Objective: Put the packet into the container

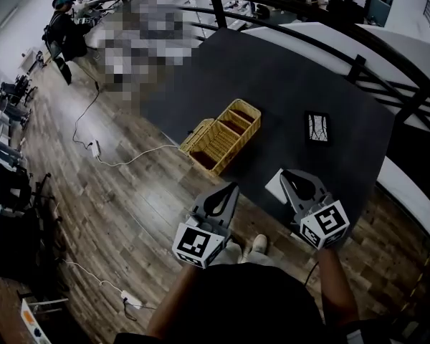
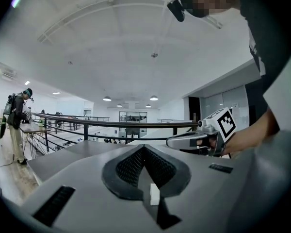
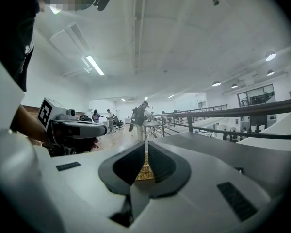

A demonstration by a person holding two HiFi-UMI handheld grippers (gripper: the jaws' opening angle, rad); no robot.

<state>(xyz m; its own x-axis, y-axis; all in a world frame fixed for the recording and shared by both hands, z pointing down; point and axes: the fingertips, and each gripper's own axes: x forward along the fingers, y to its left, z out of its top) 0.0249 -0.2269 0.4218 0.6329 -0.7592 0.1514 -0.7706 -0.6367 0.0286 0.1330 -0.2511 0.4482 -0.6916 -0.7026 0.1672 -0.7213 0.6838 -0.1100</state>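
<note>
Packet (image 1: 317,127), dark flat rectangle with pale marking: lies on dark grey table (image 1: 287,84), not held. Left gripper (image 1: 233,187) and right gripper (image 1: 287,172) at near edge, both closed, empty. Risk: flat packet may slide when pinched, or drop beside a compartment. Yellow woven basket (image 1: 256,112) well apart, left of packet, nothing between them. Black metal railing (image 1: 358,67) beyond.

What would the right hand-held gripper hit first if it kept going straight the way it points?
Most likely the yellow woven wicker basket on the dark grey table: it sits right in line beyond the shut right hand-held gripper. Nothing shows in between, though depth is hard to judge.
</note>
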